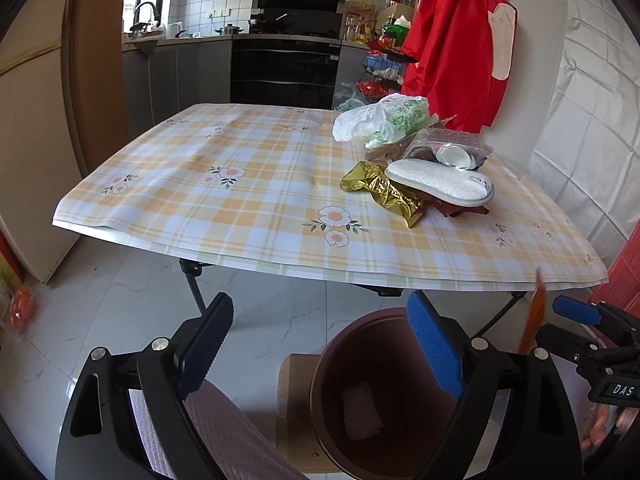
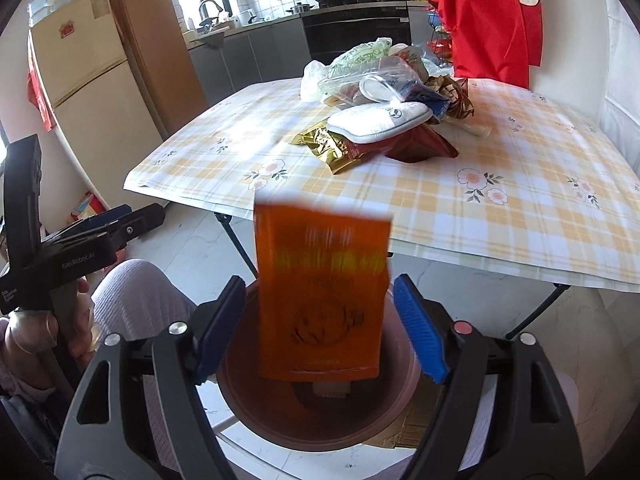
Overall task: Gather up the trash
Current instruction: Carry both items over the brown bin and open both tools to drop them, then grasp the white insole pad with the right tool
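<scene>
A blurred orange snack packet hangs between my right gripper's open jaws, touching neither pad, above the brown trash bin. In the left wrist view the packet is a thin orange streak beside the right gripper. My left gripper is open and empty over the bin, which holds a white scrap. A trash pile lies on the checked table: gold wrapper, white sponge pad, plastic bag, red wrapper.
The folding table's black legs stand just behind the bin. A cardboard sheet lies under the bin. A red garment hangs at the table's far right. A fridge stands at left; kitchen counters lie beyond.
</scene>
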Available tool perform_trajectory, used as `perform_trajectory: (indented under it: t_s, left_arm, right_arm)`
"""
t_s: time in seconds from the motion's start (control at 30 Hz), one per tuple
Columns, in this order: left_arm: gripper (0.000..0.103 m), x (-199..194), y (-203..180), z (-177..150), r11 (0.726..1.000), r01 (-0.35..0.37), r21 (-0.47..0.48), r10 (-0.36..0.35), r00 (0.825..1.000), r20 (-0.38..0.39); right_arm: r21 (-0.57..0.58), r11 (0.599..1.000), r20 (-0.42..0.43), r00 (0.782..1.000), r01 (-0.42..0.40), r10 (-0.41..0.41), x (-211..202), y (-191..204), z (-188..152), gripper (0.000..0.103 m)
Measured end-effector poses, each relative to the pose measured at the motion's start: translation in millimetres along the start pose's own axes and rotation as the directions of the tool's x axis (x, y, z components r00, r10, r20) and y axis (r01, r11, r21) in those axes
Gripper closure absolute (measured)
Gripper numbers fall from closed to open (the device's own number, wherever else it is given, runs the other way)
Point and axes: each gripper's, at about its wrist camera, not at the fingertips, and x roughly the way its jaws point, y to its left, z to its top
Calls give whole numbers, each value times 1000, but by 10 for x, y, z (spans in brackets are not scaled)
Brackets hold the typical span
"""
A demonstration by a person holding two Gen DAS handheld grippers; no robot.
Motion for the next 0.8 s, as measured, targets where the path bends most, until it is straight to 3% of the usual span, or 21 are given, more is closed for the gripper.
perform_trajectory:
  t_s: [0.4,0.57,0.8]
  left_arm:
    - [16,-9,-23,-3,1000,-2,4,2,1000,0]
    - [16,-19,-12,22,1000,-2,-4,2,1000,-3]
    - [16,12,-41,187,1000,7,20,-8,1000,22]
  right_arm:
    - [24,999,11,999,38,-38,-32,-87,6,22]
    - [11,996,14,996,89,-89,-22,-168,30,22]
    - [-68,979,49,981,193,-190,2,-341,397,22]
